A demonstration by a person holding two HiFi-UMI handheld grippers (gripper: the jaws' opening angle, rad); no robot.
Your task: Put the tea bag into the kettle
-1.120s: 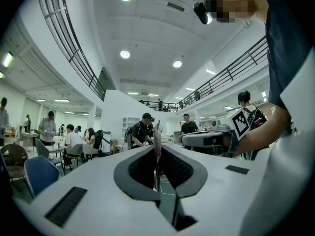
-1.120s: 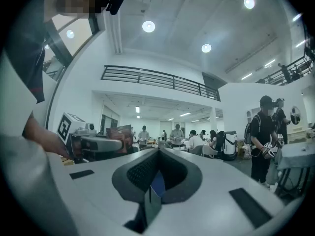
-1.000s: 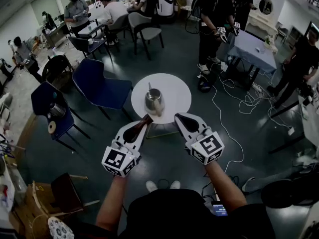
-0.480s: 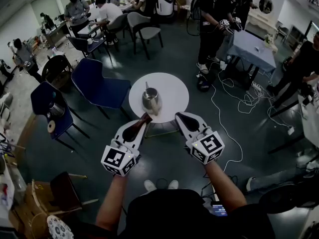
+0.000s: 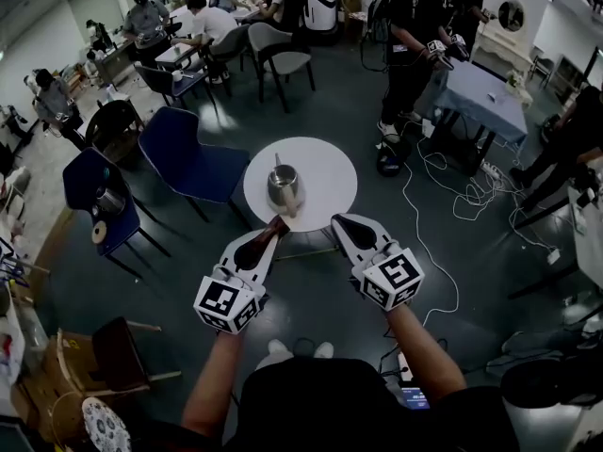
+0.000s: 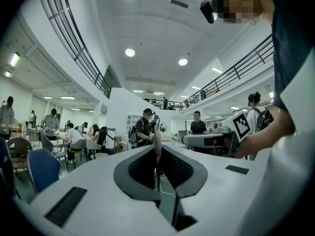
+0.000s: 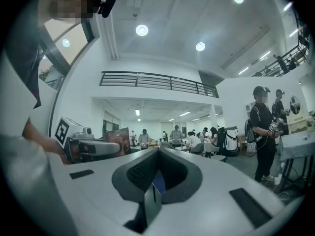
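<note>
We hold one hand-held gripper in each hand, out in front of us, over a dark floor (image 5: 311, 290). The left hand-held gripper (image 5: 273, 226) is pinching the tea bag (image 5: 277, 223). In the left gripper view its two jaws are pressed onto the thin bag (image 6: 157, 136), which stands up on its edge between them and sticks out past the tips. In the right gripper view we see the left hand-held gripper (image 7: 93, 149) from the side, with the brown-red tea bag (image 7: 116, 135) at its front end. The right hand-held gripper (image 5: 336, 220) is pressed together too, and in its own view (image 7: 158, 154) nothing sits between the jaws. The kettle (image 5: 283, 186) is shiny metal and stands upright on a small round white table (image 5: 330, 172), on the left part of it. The tea bag is near the kettle, on our side of it, by the near edge of the table, and it is not in the kettle. The right hand-held gripper points at the near edge of the table as well, a little apart from the left one. A blue chair (image 5: 193, 163) stands just left of the table. White cables (image 5: 443, 186) lie on the floor to the right. Other people (image 5: 415, 45) sit and stand farther back in the big room.
</note>
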